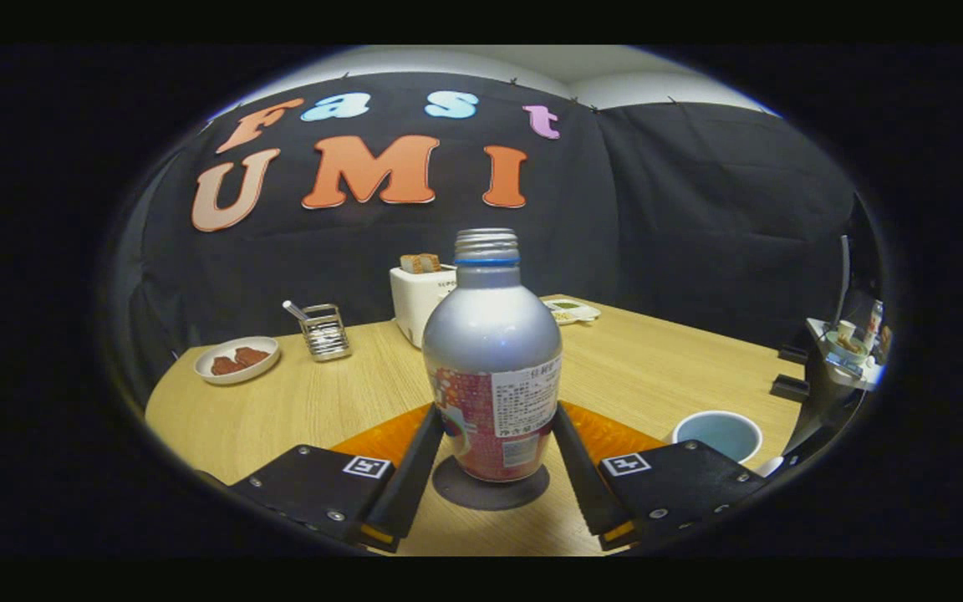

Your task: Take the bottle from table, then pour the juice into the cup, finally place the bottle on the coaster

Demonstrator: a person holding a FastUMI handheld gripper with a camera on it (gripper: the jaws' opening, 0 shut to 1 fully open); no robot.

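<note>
On the wooden table (298, 410), dead ahead at twelve o'clock, your bottle (492, 359) stands upright and uncapped on the round dark coaster (490, 489). Your gripper (491, 435) flanks its label, fingers seemingly touching both sides, though I cannot tell if they press. At two o'clock sits the cup (720, 435).

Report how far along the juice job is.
Looks done: the bottle, its cap off, stands on the dark round coaster beside the cup, so the pour seems over, though the cup's contents are unclear. In hand: the gripper has its fingers against the bottle's sides. Left: opening the fingers and backing away.
</note>
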